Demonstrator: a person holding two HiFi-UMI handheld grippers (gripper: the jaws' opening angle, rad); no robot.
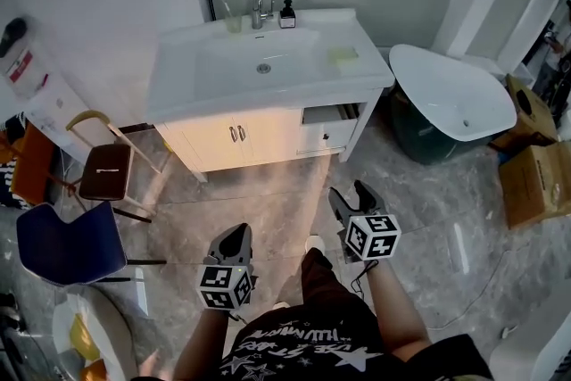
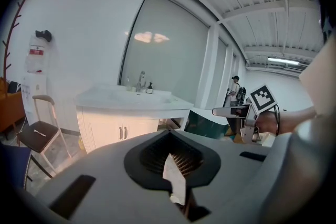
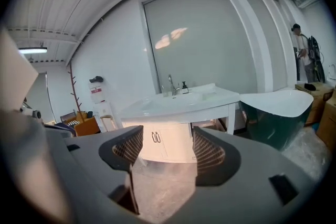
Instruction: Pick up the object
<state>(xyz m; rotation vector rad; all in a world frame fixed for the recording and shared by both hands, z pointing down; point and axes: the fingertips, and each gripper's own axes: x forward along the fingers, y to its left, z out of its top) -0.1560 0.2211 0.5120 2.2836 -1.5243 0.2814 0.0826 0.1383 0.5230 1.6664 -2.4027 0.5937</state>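
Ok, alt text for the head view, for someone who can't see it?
Two grippers hover over a grey marble floor, the left gripper shut, the right gripper open and empty, facing a white sink vanity. A white tub sits right, a blue chair left.

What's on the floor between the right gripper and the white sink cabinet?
Nothing, just bare grey floor between the right gripper and the sink cabinet; the head view shows it.

the person stands on a grey marble floor (image 1: 268, 201), facing a white vanity (image 1: 210, 138) whose right drawer (image 1: 326, 136) is pulled out. right gripper (image 1: 351, 194) jaws apart, left gripper (image 1: 234, 238) jaws together. a white tub (image 1: 455, 94) sits just right of the vanity.
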